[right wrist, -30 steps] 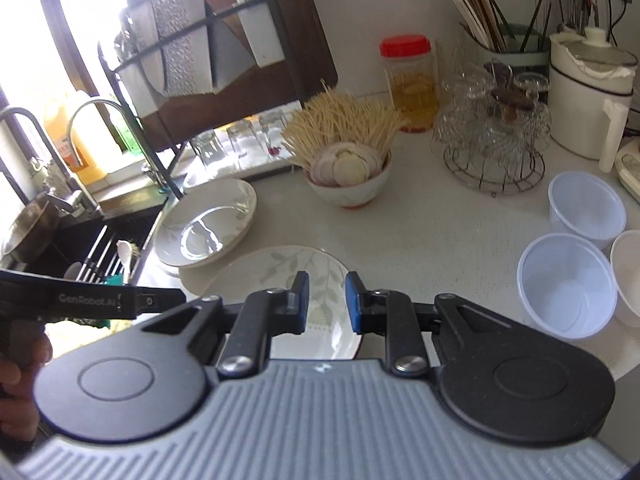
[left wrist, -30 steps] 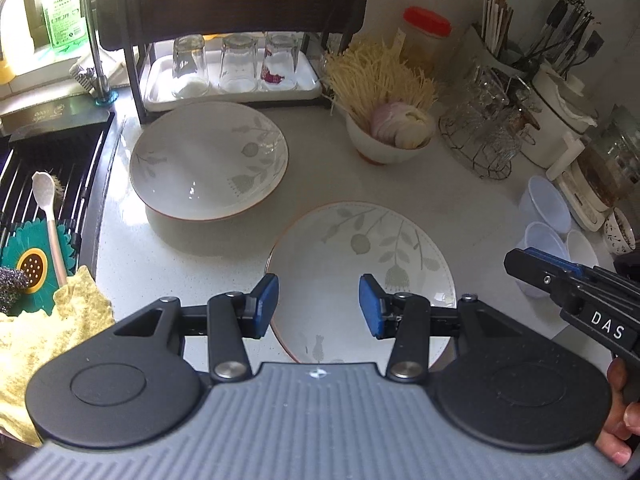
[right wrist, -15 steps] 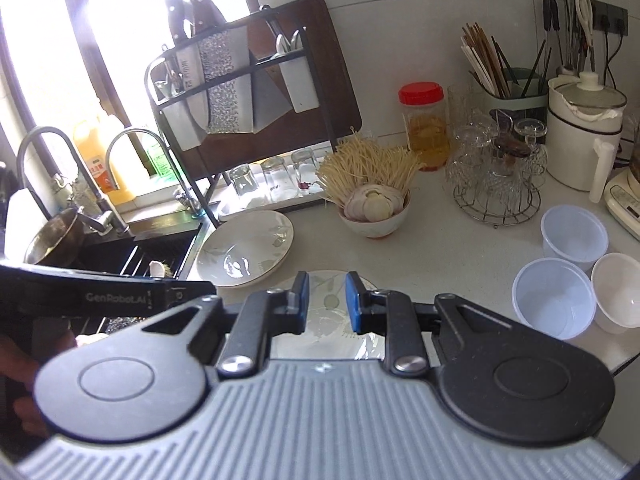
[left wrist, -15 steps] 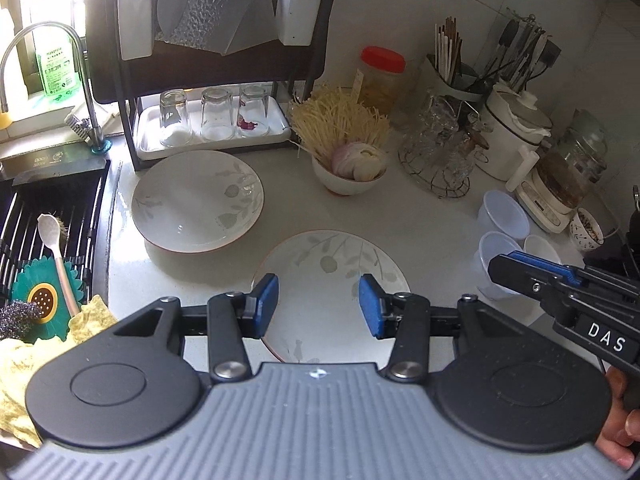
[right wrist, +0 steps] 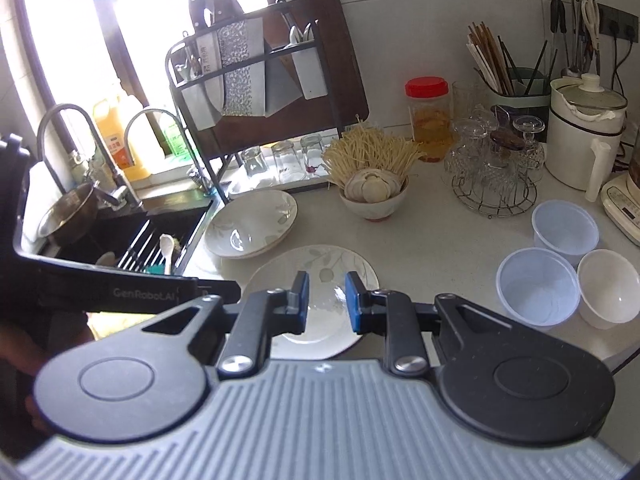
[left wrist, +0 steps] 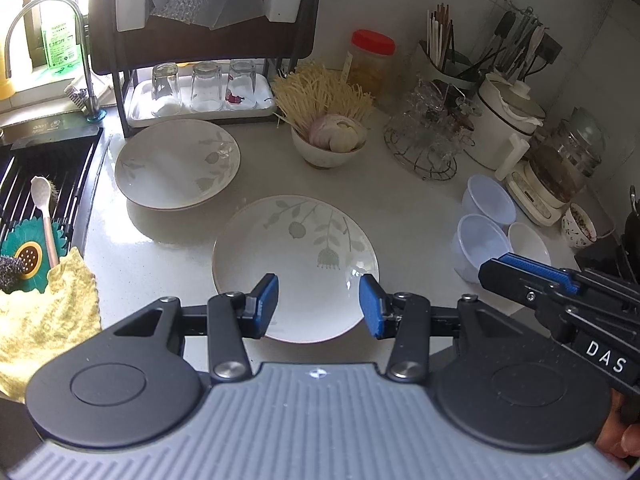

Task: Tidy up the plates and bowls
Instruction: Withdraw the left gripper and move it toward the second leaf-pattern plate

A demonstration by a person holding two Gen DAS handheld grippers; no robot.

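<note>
Left claw: our left claw (left wrist: 319, 306) hung released over the near plate (left wrist: 296, 256), blue pads wide apart and grasping nothing; we judged the gap was held wide to take the plate's rim
Right claw: our right claw (right wrist: 327, 302) was also released and empty, its pads closer together, hovering above the same plate (right wrist: 316, 300); we read it as standing by while the left one led
Near plate: it lay flat on the white counter (left wrist: 400, 216), leaf pattern up, alone and in easy reach of both claws
Far plate: the second leaf-patterned plate (left wrist: 178, 164) sat near the sink edge, just in front of the dish rack (left wrist: 200, 40); a brown rim beneath it hinted at another plate under it, though we could not be sure
Likely aim: we judged the near plate belonged on the far one, as they match
Bowls: two clear plastic bowls (right wrist: 538, 286) and a white bowl (right wrist: 608, 288) clustered at the right, touching or nearly so, untouched by us
Food bowl: a ceramic bowl (left wrist: 328, 148) held noodles and sliced food, so we thought it best left alone
Writing: "DAS" showed on the right tool in the left view, "GenRobot.AI" on the left tool in the right view; the green bottle's (left wrist: 58, 38) label was too small to read
</note>
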